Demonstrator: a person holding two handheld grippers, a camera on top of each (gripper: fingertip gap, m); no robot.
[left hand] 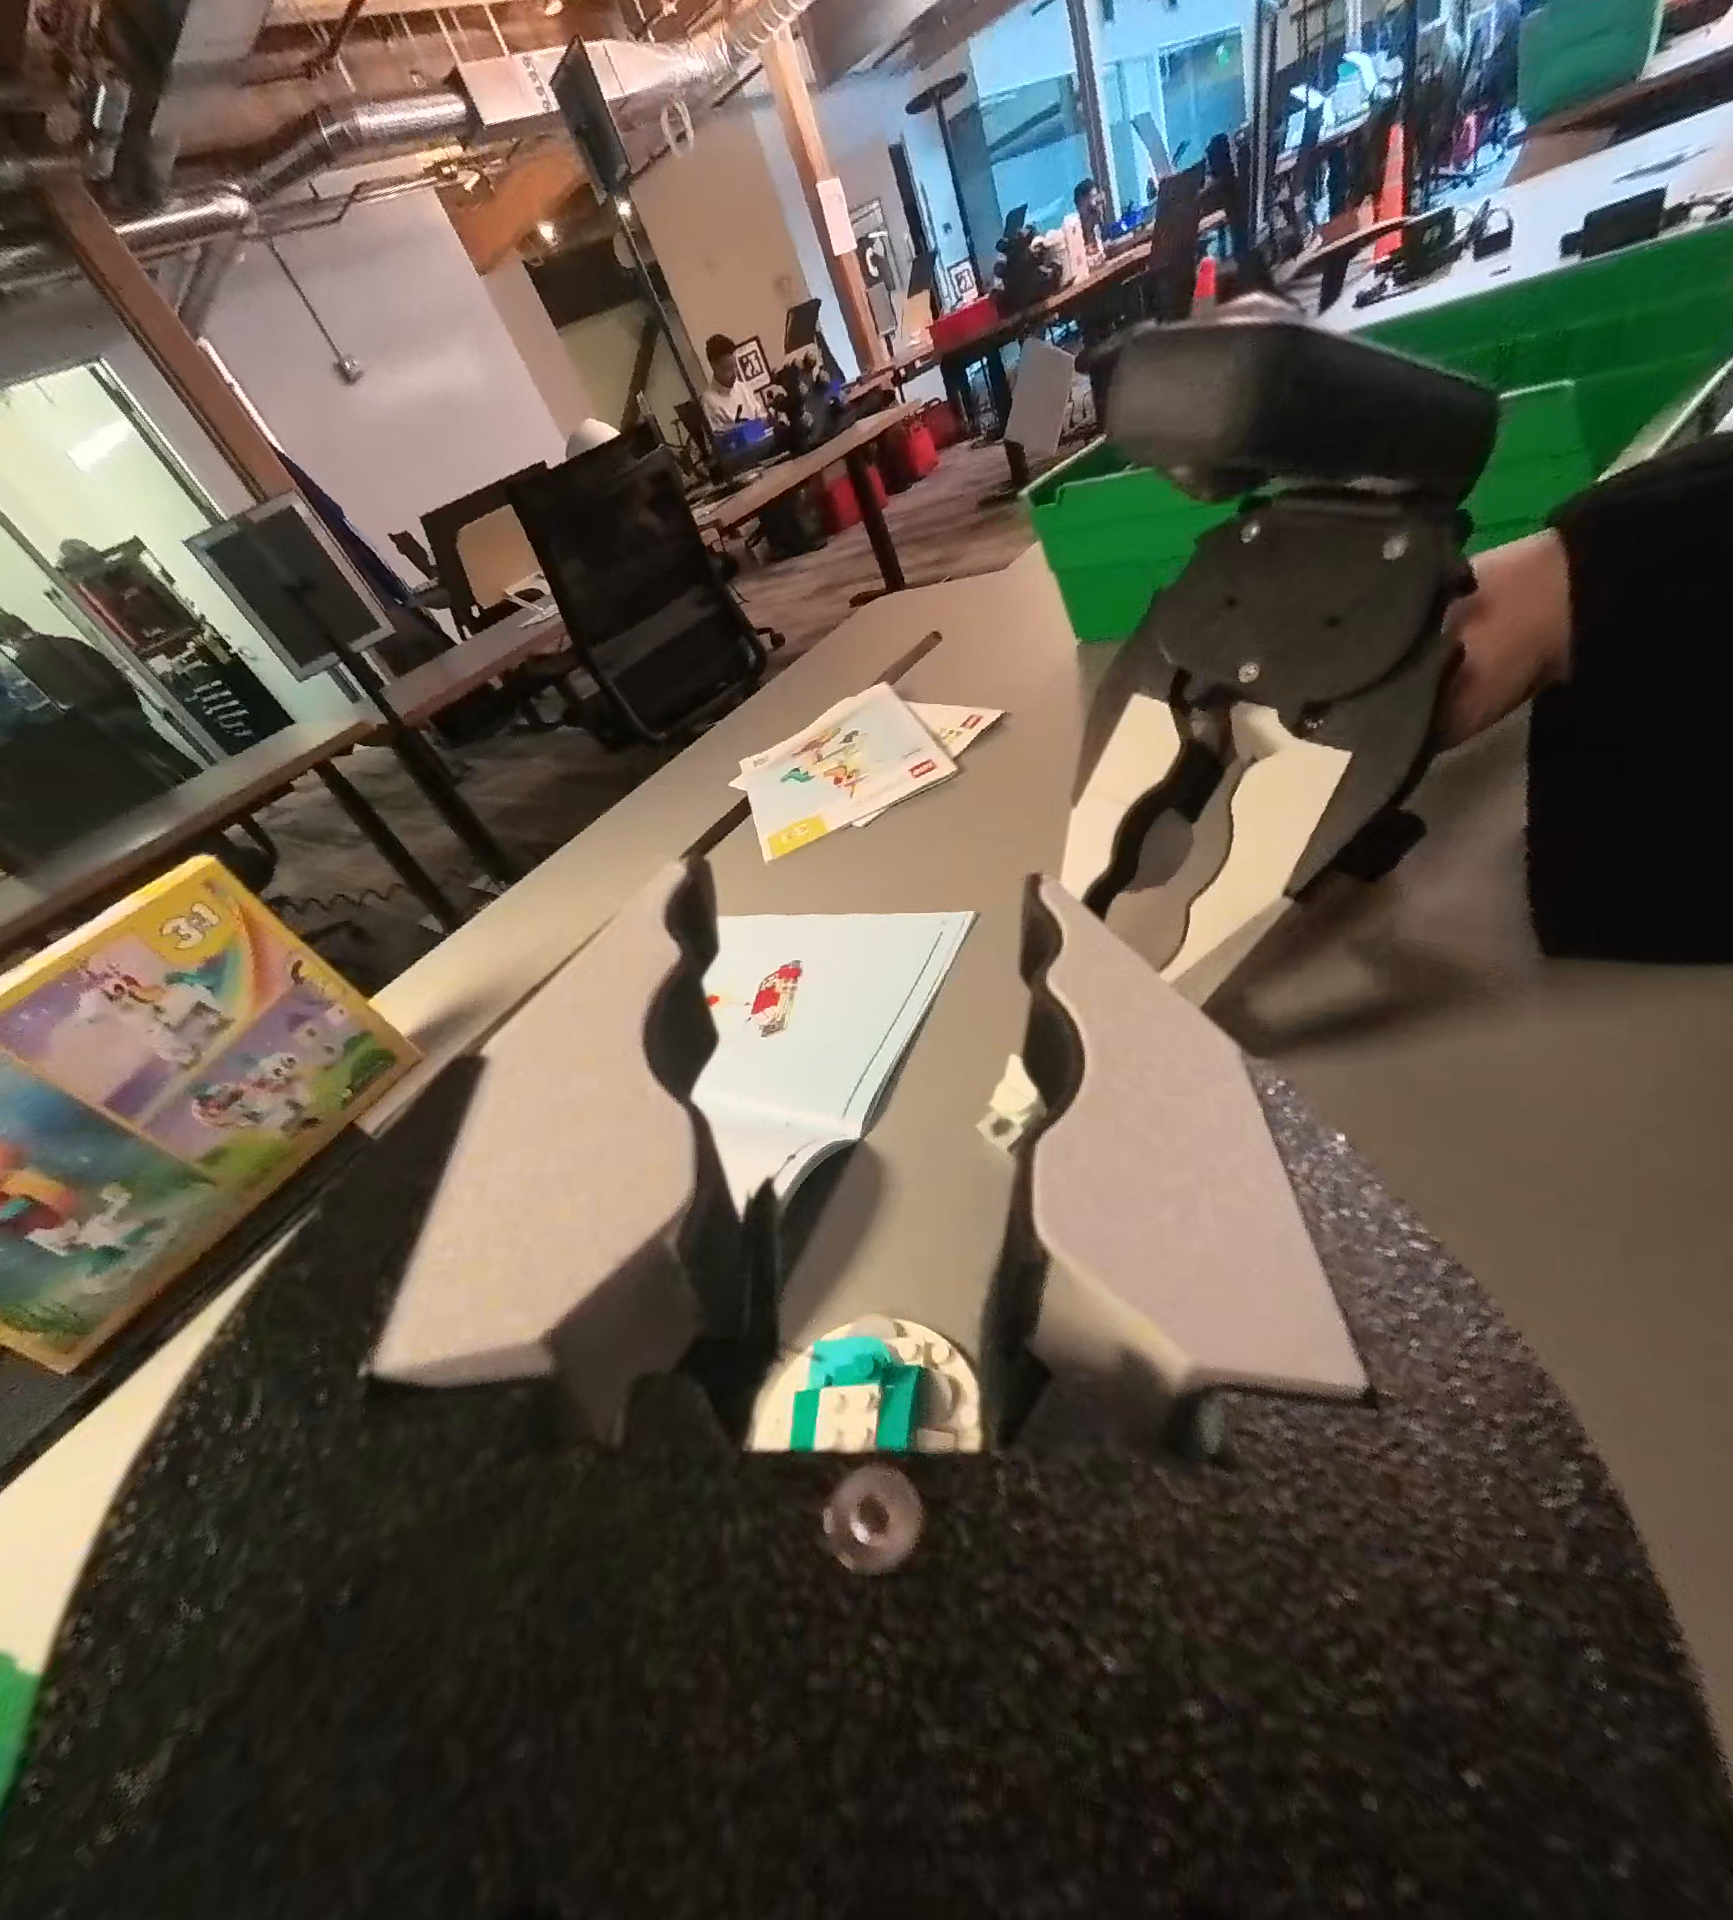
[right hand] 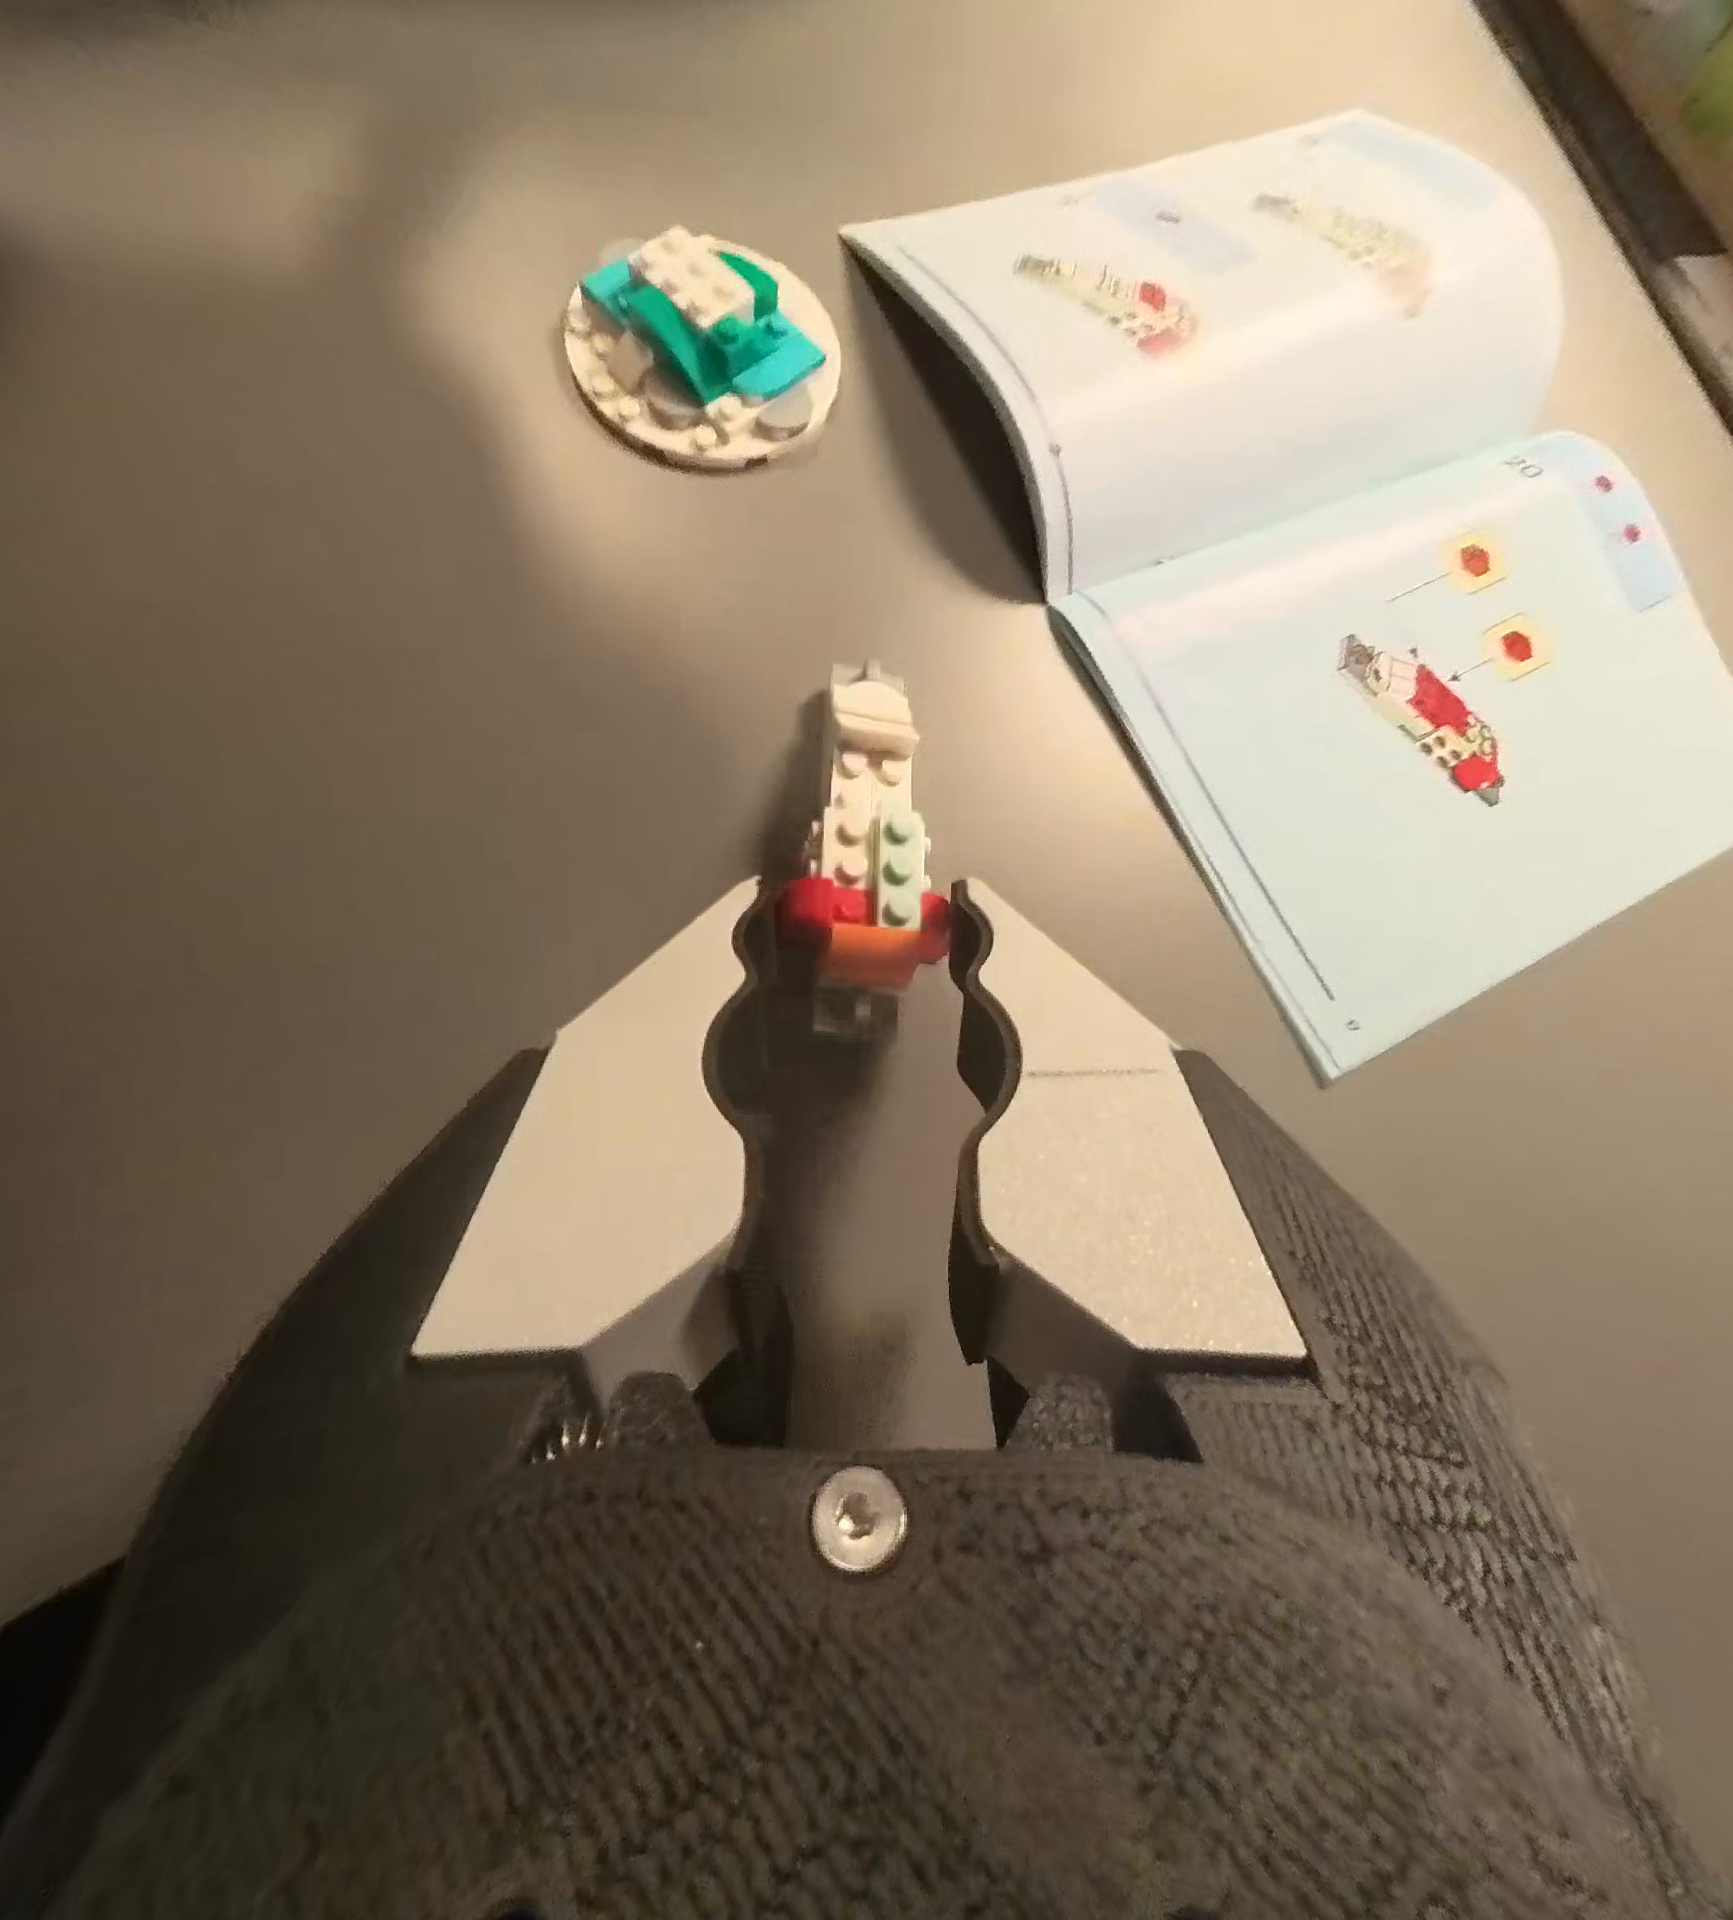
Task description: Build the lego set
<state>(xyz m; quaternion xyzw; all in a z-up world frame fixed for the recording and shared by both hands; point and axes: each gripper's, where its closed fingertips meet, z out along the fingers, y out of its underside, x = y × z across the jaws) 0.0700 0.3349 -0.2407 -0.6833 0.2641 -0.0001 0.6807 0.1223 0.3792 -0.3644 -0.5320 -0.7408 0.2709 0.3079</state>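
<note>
My right gripper (right hand: pixel 857 914) is clamped by its tips on the red end of the small white and red model (right hand: pixel 867 831), just above the bench (right hand: pixel 270 727). With the open booklet (right hand: pixel 1361 675) as my landmark, the model sits to its left across a strip of bare bench. The round white plate with teal bricks (right hand: pixel 701 348) lies up-left of the booklet, well apart from the model. My left gripper (left hand: pixel 867 935) is spread apart and empty. The yellow box (left hand: pixel 114 1112) stands at the bench edge beyond the booklet.
</note>
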